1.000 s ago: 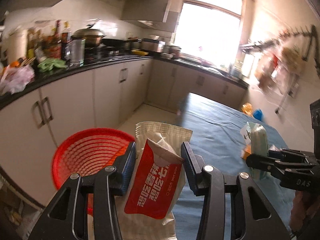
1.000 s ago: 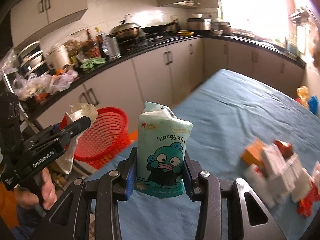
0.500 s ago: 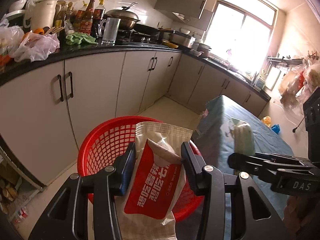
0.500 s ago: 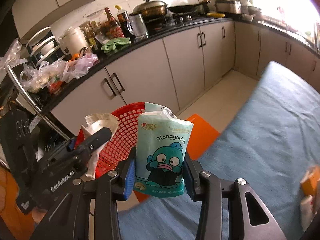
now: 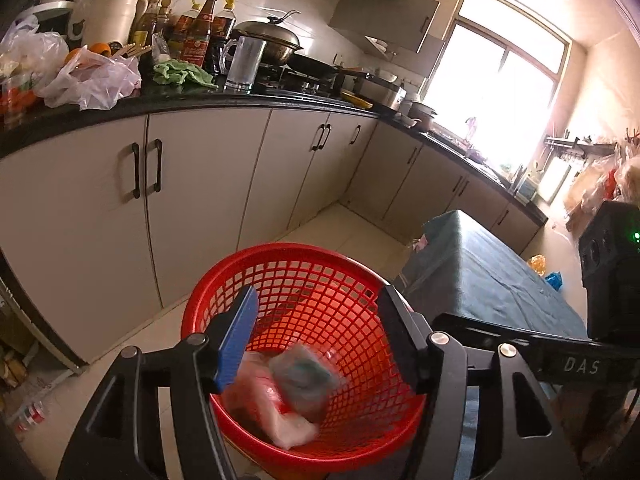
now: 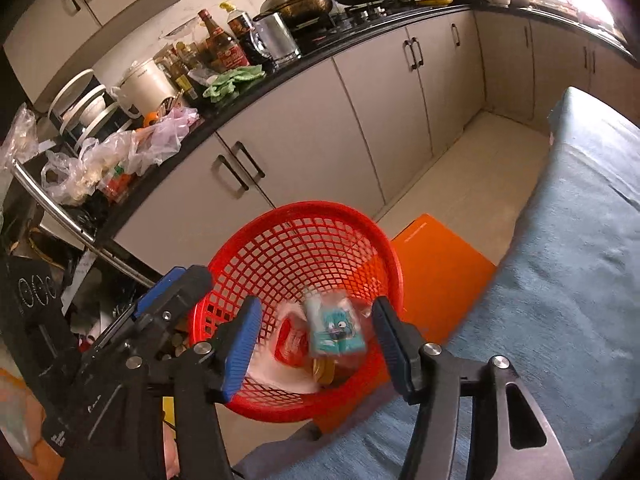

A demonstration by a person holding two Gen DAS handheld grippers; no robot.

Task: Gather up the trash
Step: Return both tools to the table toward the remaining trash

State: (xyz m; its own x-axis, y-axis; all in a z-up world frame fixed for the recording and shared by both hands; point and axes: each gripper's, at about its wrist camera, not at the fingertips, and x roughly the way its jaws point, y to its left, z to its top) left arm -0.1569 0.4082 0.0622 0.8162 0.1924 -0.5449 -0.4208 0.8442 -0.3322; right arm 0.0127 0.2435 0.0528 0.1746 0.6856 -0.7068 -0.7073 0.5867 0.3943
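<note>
With both sets of jaws spread wide and holding nothing, the left gripper and right gripper hung side by side over the red basket, each pointing down into its mouth. Right gripper's black body showed at the right edge of the left wrist view; left gripper sat at lower left of the right wrist view, its blue pad over the basket rim. Two packs lay inside the basket, both motion-blurred: red-and-white wet wipes pouch low against the wall, teal cartoon tissue pack on top of it or just above, can't tell which. Something yellow under the teal pack, too small to identify. Basket stood on the floor between the cabinet doors and the blue-covered bench, with an orange flat box touching it on the bench side. Black counter behind carried bottles, a white cooker, plastic bags, a green cloth, a glass mug and a lidded wok. Nothing stood between either gripper and the basket opening.
</note>
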